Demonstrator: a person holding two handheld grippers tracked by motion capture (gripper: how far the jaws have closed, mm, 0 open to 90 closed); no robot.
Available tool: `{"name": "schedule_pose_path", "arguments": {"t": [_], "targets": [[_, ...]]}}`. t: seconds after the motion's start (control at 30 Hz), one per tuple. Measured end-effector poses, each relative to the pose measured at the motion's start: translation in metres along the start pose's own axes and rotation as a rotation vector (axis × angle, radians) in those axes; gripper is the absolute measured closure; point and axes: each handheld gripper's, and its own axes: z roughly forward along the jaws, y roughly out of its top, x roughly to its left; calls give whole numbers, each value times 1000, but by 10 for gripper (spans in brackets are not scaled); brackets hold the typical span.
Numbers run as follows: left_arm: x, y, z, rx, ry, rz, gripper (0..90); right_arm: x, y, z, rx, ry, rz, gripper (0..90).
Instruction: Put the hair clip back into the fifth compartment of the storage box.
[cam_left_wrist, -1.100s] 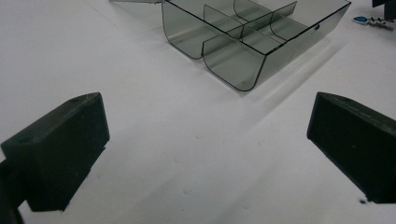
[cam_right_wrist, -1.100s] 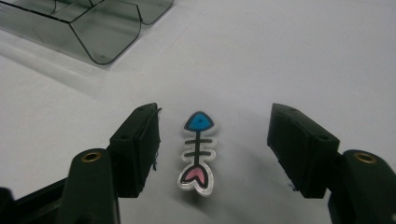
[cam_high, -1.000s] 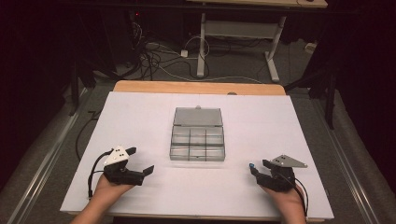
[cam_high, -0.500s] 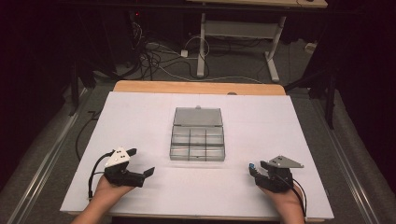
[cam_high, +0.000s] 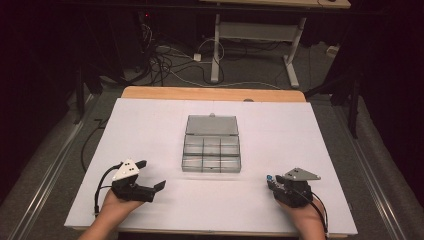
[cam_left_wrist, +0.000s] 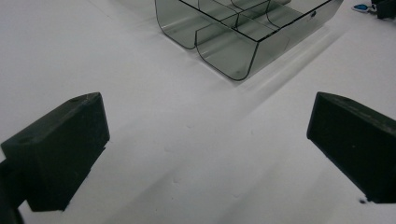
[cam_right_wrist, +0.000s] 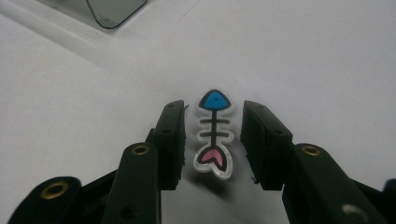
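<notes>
the right tongs (cam_right_wrist: 212, 140) have just been closing around the fish-bone charm (cam_right_wrist: 214, 134) near the bench's front right corner, pads not yet touching; left tongs (cam_left_wrist: 205, 149) wide, empty; the compartment box (cam_high: 212, 145) at mid-bench awaits the charm

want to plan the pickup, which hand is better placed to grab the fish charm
Right. The right gripper already straddles the fish-bone charm; its jaws have just been closing, pads not yet touching. The left gripper stands wide open over bare table.
</notes>
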Motion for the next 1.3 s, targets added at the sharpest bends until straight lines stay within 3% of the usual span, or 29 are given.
{"name": "schedule_pose_path", "arguments": {"t": [0.6,1.3], "targets": [[-3,0,3,-12,-28,-9,0,-2,1,5,-2,14,-18,720],[-1,0,-1,-26,-30,-12,0,-4,2,3,-5,33,5,733]]}}
